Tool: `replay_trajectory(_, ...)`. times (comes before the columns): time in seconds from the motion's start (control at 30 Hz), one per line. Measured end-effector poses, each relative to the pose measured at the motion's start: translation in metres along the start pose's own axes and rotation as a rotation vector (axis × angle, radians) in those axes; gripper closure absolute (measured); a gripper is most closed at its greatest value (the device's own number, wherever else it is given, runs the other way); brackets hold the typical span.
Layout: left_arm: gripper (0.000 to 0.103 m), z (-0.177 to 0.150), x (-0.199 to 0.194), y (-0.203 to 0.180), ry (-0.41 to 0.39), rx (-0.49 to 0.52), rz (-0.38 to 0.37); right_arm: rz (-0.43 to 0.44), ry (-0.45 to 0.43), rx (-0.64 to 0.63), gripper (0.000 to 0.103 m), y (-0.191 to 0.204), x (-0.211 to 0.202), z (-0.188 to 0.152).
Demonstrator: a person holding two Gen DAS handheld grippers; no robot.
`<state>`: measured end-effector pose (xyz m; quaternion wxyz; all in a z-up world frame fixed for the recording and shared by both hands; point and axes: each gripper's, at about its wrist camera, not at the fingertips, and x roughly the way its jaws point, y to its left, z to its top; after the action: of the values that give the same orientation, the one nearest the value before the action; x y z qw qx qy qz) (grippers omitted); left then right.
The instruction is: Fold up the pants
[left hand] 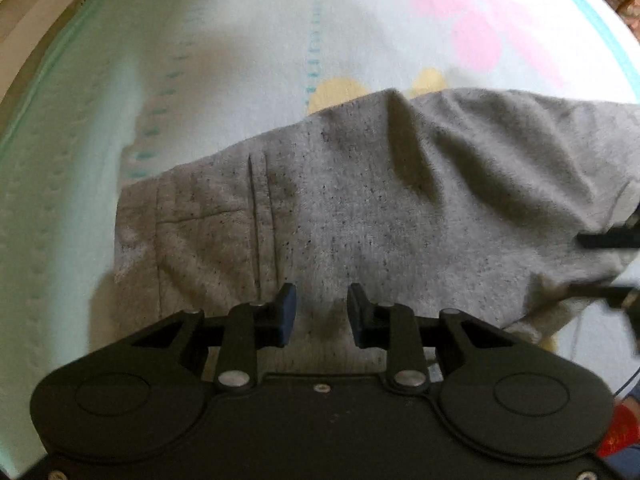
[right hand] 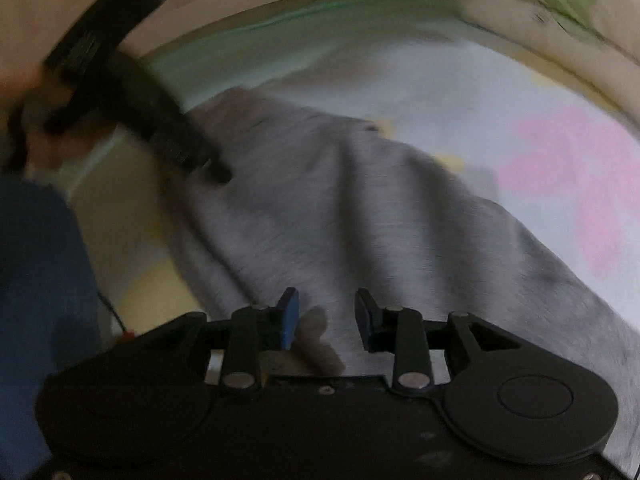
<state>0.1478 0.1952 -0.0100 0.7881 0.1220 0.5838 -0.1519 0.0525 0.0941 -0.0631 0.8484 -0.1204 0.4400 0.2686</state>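
Two grippers, left gripper point(left hand: 321, 312) and right gripper point(right hand: 327, 318), jaws spread, over seemingly one pants point(left hand: 360, 208).

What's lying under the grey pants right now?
The grey pants lie on a pale sheet with pink and yellow shapes. A yellow patch runs under their edge; the rest is covered.

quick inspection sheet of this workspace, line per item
surface: pale quilted blanket with teal edging and pink and yellow shapes
job's things: grey pants lying rumpled, a ridge of cloth across the middle, not neatly folded
clutter: nothing seen
grippers: left gripper open over the pants, nothing between its jaws; right gripper open over the pants, view blurred
cables: thin dark cable at the lower right edge
surroundings: blue sleeve; red thing, too small to tell
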Motion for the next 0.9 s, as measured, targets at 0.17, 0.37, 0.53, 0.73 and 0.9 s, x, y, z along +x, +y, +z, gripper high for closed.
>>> replay_trajectory(0.17, 0.062, -0.009, -0.013, 0.007, -0.036, -0.005, 0.019, 0.009, -0.006, -0.130, 0.066, 0.016, 0.023, 0.001)
replay_trajectory(0.37, 0.062, -0.010, -0.024, 0.015, -0.056, -0.041, 0.032, -0.096, 0.005, -0.229, 0.069, 0.037, 0.056, -0.008)
replay_trajectory(0.53, 0.062, -0.011, -0.028, 0.014, -0.066, -0.039, 0.041, -0.043, 0.025, -0.126, 0.098, 0.024, 0.059, -0.005)
replay_trajectory(0.73, 0.053, -0.006, -0.041, 0.006, -0.124, -0.032, 0.019, 0.087, 0.028, -0.196, 0.098, 0.035, 0.022, -0.011)
replay_trajectory(0.9, 0.050, 0.007, -0.037, -0.008, -0.171, -0.001, -0.002, 0.113, 0.107, -0.195, 0.098, 0.033, 0.045, -0.019)
